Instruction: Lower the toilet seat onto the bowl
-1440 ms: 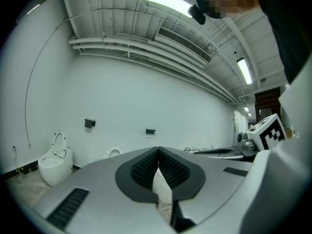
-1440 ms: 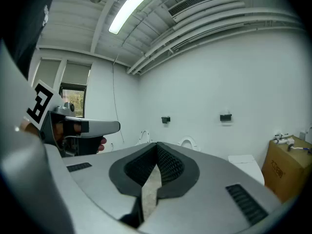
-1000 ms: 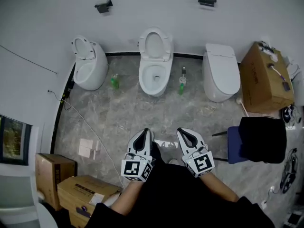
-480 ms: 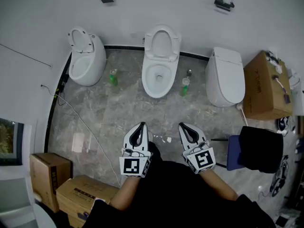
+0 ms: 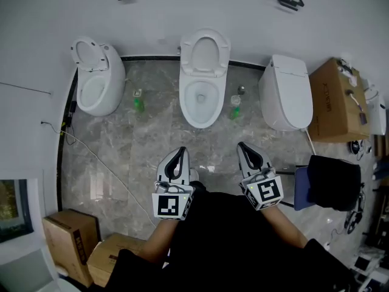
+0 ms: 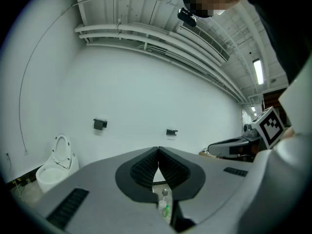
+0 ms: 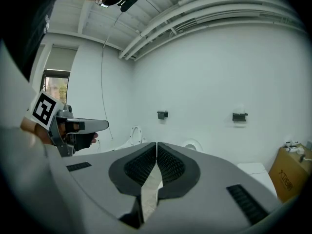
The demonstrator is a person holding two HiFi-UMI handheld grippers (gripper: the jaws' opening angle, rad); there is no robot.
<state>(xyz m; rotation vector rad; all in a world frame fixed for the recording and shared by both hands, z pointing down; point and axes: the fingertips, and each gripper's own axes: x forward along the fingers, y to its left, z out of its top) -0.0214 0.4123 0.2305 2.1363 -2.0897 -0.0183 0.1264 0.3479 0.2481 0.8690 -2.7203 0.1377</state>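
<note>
Three white toilets stand along the far wall. The middle toilet (image 5: 200, 99) has its seat and lid (image 5: 205, 52) raised against the wall. The left toilet (image 5: 91, 87) (image 6: 48, 172) also has its seat (image 5: 87, 52) (image 6: 62, 150) up. A closed lid covers the right toilet (image 5: 285, 93). My left gripper (image 5: 180, 152) (image 6: 158, 149) and right gripper (image 5: 245, 146) (image 7: 156, 144) are held side by side in front of the body, far short of the toilets. Both are shut with nothing between the jaws.
Green bottles (image 5: 138, 102) (image 5: 234, 107) stand on the marble floor either side of the middle toilet. Cardboard boxes sit at the right (image 5: 334, 99) and lower left (image 5: 64, 242). A chair with dark cloth (image 5: 331, 181) is at the right. A cable (image 5: 91, 157) runs across the floor.
The head view has swung a little, so the left toilet sits further left in the picture. Both grippers stay shut, and the right one has drifted slightly right.
</note>
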